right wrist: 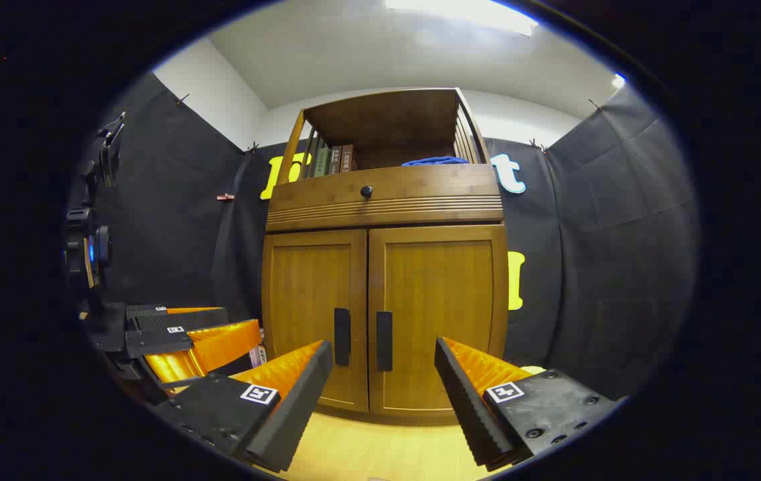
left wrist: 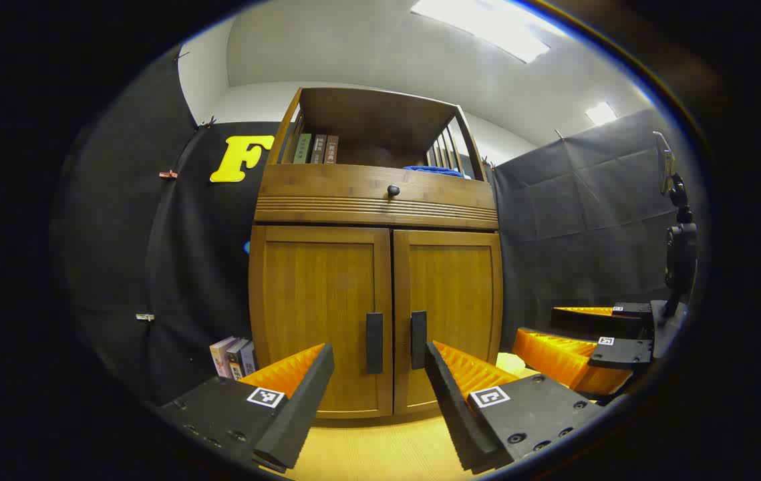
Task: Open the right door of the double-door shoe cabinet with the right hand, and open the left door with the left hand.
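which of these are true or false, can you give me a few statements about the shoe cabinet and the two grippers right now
1. Both doors of the shoe cabinet are shut. True.
2. The right gripper is clamped on the right door handle. False: its fingers are spread and short of the handle.
3. The left gripper is open, holding nothing. True.
4. The drawer above the doors is pulled out. False: it sits flush, its round knob untouched.
5. Books stand on the open top shelf. True.
6. The blue cloth hangs on the left door. False: it lies on the top shelf.
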A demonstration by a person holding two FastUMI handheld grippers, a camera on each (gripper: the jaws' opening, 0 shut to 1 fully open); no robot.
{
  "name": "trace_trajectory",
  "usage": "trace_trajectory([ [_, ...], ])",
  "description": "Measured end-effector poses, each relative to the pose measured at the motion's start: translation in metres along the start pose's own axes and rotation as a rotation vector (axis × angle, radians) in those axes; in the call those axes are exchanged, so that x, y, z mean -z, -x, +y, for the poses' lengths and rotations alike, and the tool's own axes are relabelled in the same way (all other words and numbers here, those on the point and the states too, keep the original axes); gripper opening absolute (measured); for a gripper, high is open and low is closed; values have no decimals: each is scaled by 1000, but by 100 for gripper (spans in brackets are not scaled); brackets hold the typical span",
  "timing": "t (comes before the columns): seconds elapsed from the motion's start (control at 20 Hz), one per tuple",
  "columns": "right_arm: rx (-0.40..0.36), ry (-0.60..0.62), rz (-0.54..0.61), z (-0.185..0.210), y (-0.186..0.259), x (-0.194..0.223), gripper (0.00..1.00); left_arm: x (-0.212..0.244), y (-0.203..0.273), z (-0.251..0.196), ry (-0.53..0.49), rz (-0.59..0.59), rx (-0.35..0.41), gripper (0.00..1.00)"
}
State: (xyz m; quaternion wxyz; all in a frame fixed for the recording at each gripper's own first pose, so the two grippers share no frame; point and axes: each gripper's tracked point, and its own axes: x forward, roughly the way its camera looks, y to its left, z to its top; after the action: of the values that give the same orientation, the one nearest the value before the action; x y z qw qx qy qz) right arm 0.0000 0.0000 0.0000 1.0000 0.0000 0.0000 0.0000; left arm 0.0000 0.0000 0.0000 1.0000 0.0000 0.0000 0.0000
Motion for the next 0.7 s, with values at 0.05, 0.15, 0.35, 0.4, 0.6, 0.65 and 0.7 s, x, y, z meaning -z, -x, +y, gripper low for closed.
trace_trajectory([
  [0.05,-11,1,-1,2,0,0,97,0,1,0,3,-3,-2,86],
  [0.15,-31,4,-1,6,-1,1,97,1,1,1,5,-4,0,86],
  [0.35,-26,7,14,7,-2,5,97,5,1,0,-1,5,1,85],
  [0.4,-22,10,20,7,-3,6,97,6,1,-1,1,6,4,85],
  [0.6,-25,17,35,12,-6,8,97,9,0,1,-4,7,15,85],
  [0.65,-28,18,34,13,-7,8,97,10,0,-1,-4,8,15,88],
  [0.7,-30,18,33,15,-7,7,97,10,0,-1,-4,10,15,88],
])
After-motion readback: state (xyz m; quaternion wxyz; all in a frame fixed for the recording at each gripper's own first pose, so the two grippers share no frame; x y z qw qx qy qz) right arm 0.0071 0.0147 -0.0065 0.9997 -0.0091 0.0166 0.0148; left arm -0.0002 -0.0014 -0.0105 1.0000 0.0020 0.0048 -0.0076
